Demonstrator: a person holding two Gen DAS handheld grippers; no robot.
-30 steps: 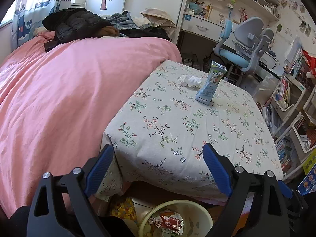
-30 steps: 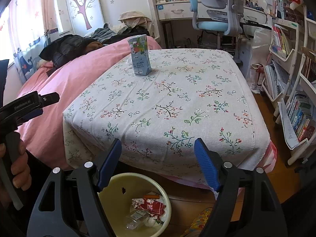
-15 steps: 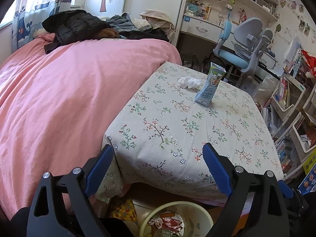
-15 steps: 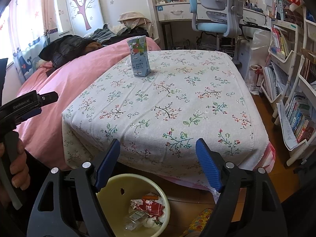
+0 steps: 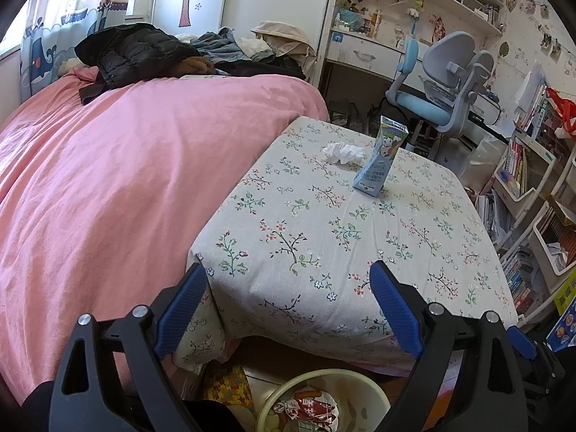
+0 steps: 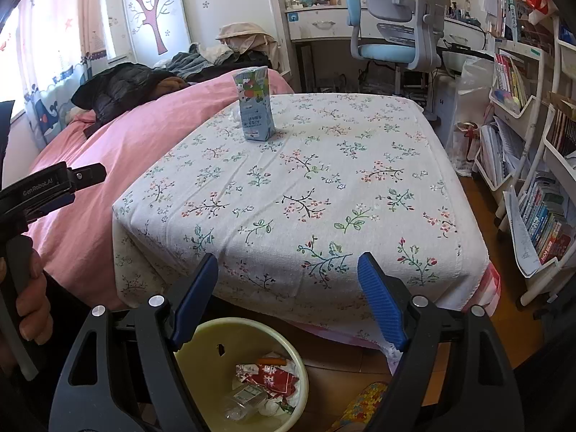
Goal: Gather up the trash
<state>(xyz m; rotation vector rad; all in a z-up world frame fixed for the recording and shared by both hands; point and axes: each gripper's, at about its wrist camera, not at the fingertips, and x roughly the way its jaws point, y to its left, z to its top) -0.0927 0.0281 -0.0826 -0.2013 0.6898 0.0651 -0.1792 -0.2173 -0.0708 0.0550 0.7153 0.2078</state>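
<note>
Two pieces of trash show in the left wrist view: a crumpled tissue point(image 5: 342, 152) and an upright drink carton point(image 5: 379, 160), both on the flowered desk point(image 5: 306, 237) toward its far edge, the tissue just beside the carton on the side of the pink bed point(image 5: 126, 165). The left tool point(image 5: 288, 306) stands with its jaws wide apart and nothing between them, hanging over the near edge of the desk. Both pieces lie straight ahead and well apart from it, across most of the desktop. The carton's long axis runs upright, leaning in the fisheye. Below the tool sits the bin point(image 5: 324, 401), with wrappers inside.

From the right wrist view, the carton point(image 6: 255, 104) again stands near the far edge, toward the far corner beside the bed; the tissue is almost hidden behind it. The right tool point(image 6: 288, 298) is likewise spread wide and empty, over the near edge, above the bin point(image 6: 239, 370). The carton lies ahead and to its left, so the left tool point(image 6: 54, 185), held by a hand point(image 6: 30, 306) at the picture's left side, seems the nearer one, though neither is close.
</note>
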